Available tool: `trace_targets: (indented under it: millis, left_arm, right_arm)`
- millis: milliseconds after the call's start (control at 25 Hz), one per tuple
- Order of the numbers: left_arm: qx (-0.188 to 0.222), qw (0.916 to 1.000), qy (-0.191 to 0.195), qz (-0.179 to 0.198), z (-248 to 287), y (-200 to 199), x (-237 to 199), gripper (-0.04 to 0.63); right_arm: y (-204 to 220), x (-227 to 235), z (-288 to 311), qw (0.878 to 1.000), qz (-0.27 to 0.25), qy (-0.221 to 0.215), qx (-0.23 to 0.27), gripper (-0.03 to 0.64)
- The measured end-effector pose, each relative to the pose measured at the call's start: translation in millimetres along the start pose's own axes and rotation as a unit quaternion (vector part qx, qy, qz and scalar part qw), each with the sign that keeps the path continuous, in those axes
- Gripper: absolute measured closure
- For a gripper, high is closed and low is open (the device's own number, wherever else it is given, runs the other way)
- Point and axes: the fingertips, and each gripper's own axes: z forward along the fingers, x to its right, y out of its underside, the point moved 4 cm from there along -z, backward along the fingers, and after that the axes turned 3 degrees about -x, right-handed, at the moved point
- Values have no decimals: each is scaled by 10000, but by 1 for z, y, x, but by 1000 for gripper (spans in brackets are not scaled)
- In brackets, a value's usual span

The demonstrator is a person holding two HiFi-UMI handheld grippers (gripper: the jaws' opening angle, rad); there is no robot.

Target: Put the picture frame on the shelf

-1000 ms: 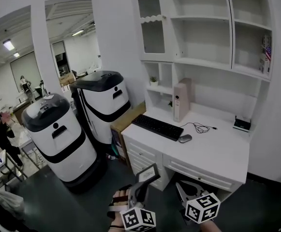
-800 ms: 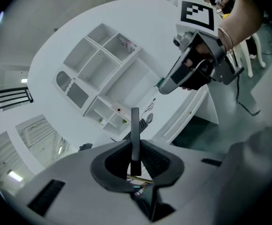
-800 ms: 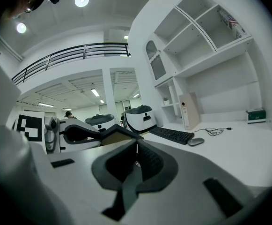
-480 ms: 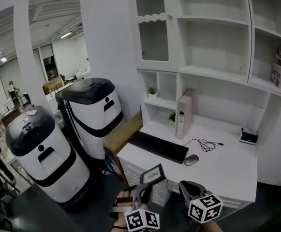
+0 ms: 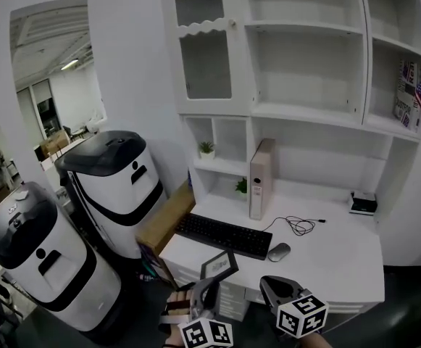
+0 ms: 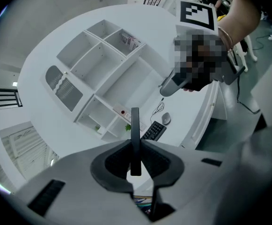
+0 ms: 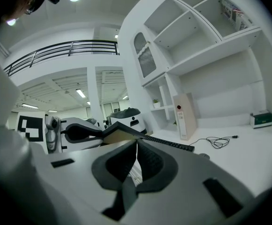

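The left gripper (image 5: 207, 290) clamps the small dark-rimmed picture frame (image 5: 219, 264); the right gripper (image 5: 274, 288) is closed and empty. The white wooden shelf (image 5: 304, 114) at twelve o'clock is nearer now, so placing probably comes soon.

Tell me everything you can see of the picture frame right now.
The frame is small and rectangular, with a dark border round a pale grey inset. The left gripper is shut on its lower edge and holds it tilted in the air near the desk's front. Edge-on in the left gripper view, it is a thin dark slab between the fingers. Nothing else touches it.
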Motion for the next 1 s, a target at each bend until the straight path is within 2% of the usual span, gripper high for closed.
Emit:
trace_targets:
  millis: [320, 560, 1000]
  left_arm:
    - [179, 9997, -1, 181, 32, -16, -15, 534]
    - [458, 9975, -98, 536, 57, -43, -38, 534]
    - [1134, 9824, -400, 1428, 93, -126, -79, 534]
  right_arm:
    - [-21, 30, 14, 9998, -13, 155, 122, 615]
    - [-46, 54, 21, 9993, -122, 259, 257, 615]
    - [-93, 101, 17, 9971, -325, 450, 521, 615]
